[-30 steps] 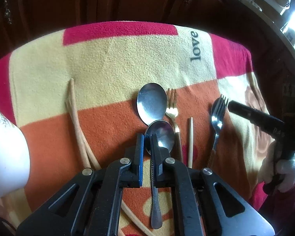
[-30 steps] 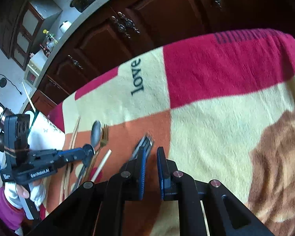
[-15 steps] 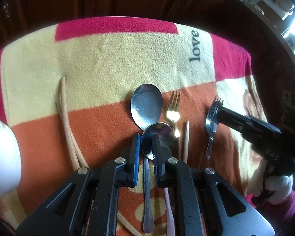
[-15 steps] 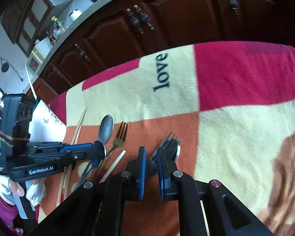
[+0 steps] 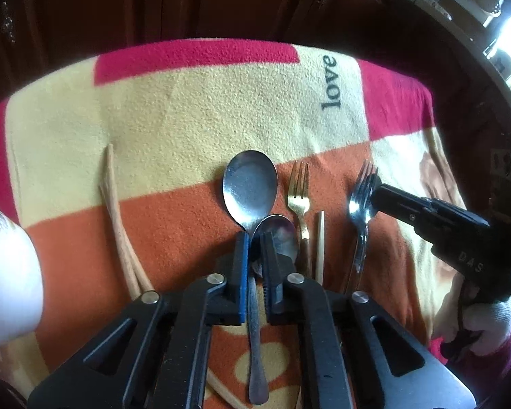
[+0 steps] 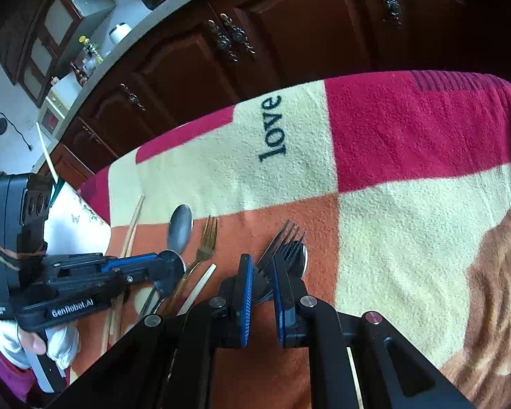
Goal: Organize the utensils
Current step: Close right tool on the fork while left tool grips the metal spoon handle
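**Both grippers engaged on stacked utensils; slip and snag risks noted**

The left gripper [image 5: 253,248] is seen closed narrowly about the neck of the small spoon [image 5: 276,235], whose bowl overlaps the lower edge of the large spoon [image 5: 250,187]. The handle of the small spoon is seen running back beneath the jaws. The right gripper [image 6: 262,272] is closed on the steel forks [image 6: 286,245], which appear stacked, tines forward. A gold fork [image 5: 299,187], a pale stick [image 5: 320,238] and chopsticks [image 5: 119,225] lie in a row on the blanket [image 5: 187,119].

Risks are judged as follows. The thin spoon neck could pivot or slide in the grip if lifted unevenly. The large spoon could be dragged by the overlapping bowl. Should both forks be gripped together, one could drop free.
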A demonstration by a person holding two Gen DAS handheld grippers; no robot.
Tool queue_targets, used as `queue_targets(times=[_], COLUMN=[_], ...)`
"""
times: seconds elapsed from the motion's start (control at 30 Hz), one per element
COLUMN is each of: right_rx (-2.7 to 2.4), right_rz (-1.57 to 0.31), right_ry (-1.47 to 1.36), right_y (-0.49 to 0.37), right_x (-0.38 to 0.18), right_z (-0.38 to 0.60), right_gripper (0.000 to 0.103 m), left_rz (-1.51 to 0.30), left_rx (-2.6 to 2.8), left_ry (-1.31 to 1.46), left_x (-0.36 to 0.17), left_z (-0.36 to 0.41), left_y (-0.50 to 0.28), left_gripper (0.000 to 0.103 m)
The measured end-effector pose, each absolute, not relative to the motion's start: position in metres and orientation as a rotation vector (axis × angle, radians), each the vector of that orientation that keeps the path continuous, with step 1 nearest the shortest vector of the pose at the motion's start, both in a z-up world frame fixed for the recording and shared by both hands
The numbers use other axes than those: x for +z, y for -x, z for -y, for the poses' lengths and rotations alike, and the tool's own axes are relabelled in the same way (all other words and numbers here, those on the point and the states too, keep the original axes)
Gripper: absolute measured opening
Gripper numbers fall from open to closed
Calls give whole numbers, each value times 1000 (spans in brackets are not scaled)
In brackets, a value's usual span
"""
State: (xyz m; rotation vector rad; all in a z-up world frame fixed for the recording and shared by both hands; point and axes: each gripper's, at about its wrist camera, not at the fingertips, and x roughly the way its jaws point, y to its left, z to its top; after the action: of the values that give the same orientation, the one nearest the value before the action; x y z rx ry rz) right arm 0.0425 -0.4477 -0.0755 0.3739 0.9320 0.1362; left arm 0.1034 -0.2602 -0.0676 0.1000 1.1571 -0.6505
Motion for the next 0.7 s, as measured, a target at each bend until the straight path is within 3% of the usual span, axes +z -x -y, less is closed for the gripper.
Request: queue_targets(times=[0.33, 0.4, 0.47, 0.7], right_rx=[111, 105, 103, 151], right_rz=[-984, -987, -984, -946], right_ry=[-340, -321, -328, -359], right_y=[-43, -41, -40, -55], right_x=[-79, -77, -79, -85], right_z=[447, 446, 448, 437], right_gripper=[10, 10, 10, 11], left_rz=[-1179, -1181, -1179, -1173], left_rx=[-649, -656, -667, -661], left_ry=[-82, -70, -67, -63], left_x=[-68, -70, -70, -75], left_z=[258, 259, 261, 268], left_y=[-105, -106, -107, -109], left_gripper=[4, 8, 18, 21])
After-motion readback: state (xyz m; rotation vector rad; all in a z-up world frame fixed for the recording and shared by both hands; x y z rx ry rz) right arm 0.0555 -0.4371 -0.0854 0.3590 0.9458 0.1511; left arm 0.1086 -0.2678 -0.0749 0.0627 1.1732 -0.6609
